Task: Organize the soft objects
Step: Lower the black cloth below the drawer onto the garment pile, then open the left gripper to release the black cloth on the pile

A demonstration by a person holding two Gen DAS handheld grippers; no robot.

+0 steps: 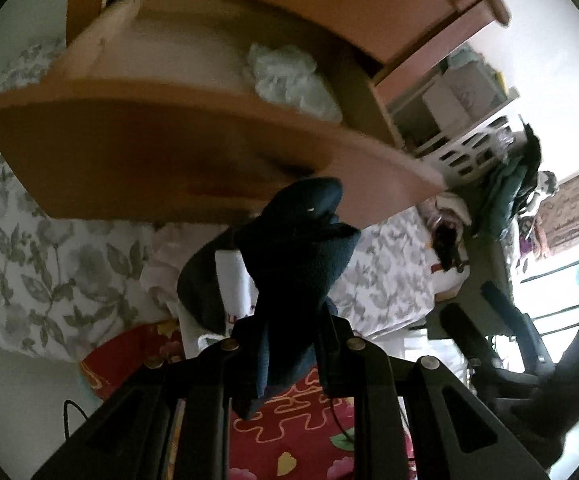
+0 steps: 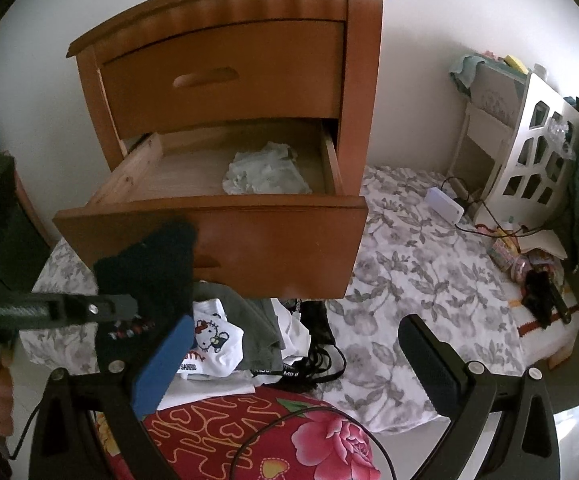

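Observation:
My left gripper [image 1: 287,322] is shut on a dark blue soft cloth [image 1: 301,248] that sticks up past its fingers, just in front of the open lower drawer [image 1: 169,152]. A pale crumpled cloth [image 1: 289,80] lies inside the drawer at the right. In the right wrist view the left gripper [image 2: 129,306] holds the dark cloth [image 2: 149,256] against the drawer front [image 2: 273,236], and the pale cloth [image 2: 265,172] shows inside. My right gripper [image 2: 295,326] stands open and empty above a pile of clothes [image 2: 225,340] under the drawer.
The wooden nightstand [image 2: 225,76] has its upper drawer closed. A floral bedspread [image 2: 409,264] spreads to the right, a red flowered blanket [image 2: 289,432] lies near me. A white cut-out shelf [image 2: 529,160], a white charger [image 2: 445,204] and cables sit at the far right.

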